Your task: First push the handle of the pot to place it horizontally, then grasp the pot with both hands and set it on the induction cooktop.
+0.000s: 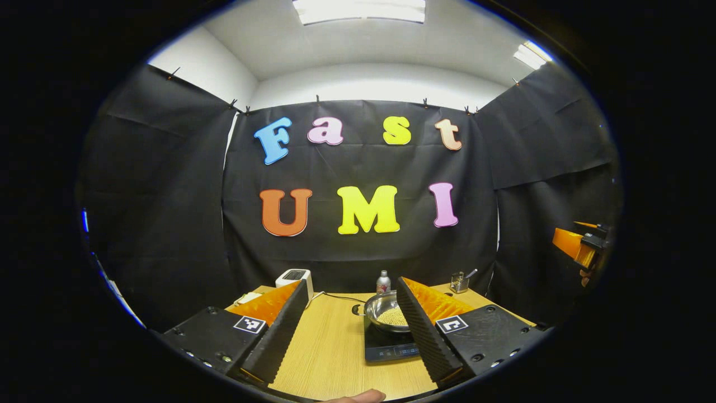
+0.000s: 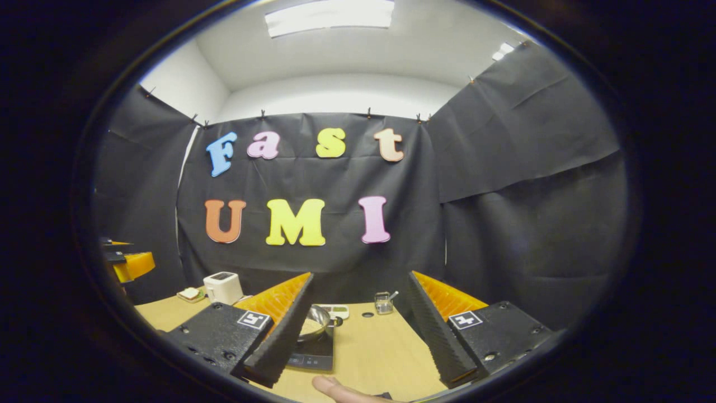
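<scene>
Pot [image 1: 387, 315] sat on induction cooktop [image 1: 386, 347] (handle hidden); left gripper [image 1: 351, 330] & right gripper [image 2: 363, 330] were wide, empty; recommended retreat w/o bumping desk [image 1: 330, 352].

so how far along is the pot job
It looks finished: the pot already sits on the induction cooktop. Nothing is in hand; the left gripper and right gripper are both open and held back from it. Nothing appears left.

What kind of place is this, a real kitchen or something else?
Probably a staged recording booth, not a real kitchen: black cloth walls surround one wooden table holding an induction cooktop, a pot and a toaster.
</scene>
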Available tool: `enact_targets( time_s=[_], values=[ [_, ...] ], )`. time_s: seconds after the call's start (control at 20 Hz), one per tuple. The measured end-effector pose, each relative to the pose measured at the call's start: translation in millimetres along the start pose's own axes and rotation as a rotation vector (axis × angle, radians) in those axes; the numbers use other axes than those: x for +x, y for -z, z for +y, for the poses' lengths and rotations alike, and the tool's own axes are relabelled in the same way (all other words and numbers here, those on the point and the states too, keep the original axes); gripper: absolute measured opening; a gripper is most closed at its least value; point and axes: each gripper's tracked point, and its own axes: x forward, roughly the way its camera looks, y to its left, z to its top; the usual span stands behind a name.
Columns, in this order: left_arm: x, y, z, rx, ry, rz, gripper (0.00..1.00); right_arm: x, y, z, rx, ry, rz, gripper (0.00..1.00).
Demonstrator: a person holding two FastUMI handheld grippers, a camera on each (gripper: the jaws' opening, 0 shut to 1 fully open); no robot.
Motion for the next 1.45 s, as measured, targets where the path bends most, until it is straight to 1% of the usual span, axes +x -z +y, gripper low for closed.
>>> enact_targets(
  time_s=[0.1, 0.25, 0.6, 0.9, 1.2, 1.45],
  values=[
    [0.9, 2.3, 0.4, 0.0, -0.007, 0.002, 0.94, 1.4, 3.0, -2.9, 0.005, 0.002, 0.008, 1.0],
    [2.3, 5.2, 0.5, -0.009, -0.013, -0.001, 0.94, 1.5, 6.0, 0.1, 0.014, -0.019, 0.017, 1.0],
    [4.4, 8.9, 2.0, -0.023, -0.016, -0.005, 0.94, 3.0, 8.1, -3.0, 0.017, -0.017, 0.013, 1.0],
    [9.2, 6.5, -1.6, -0.03, -0.011, -0.037, 0.94, 7.8, 10.4, -6.2, 0.021, -0.019, -0.007, 0.99],
    [16.9, 4.6, -8.4, -0.015, -0.008, -0.059, 0.94, 19.7, 12.4, -10.0, 0.023, -0.013, -0.025, 0.99],
    [22.2, 1.7, -14.7, -0.004, -0.002, -0.075, 0.94, 25.2, 15.2, -4.2, 0.03, -0.039, -0.02, 0.99]
  ],
)
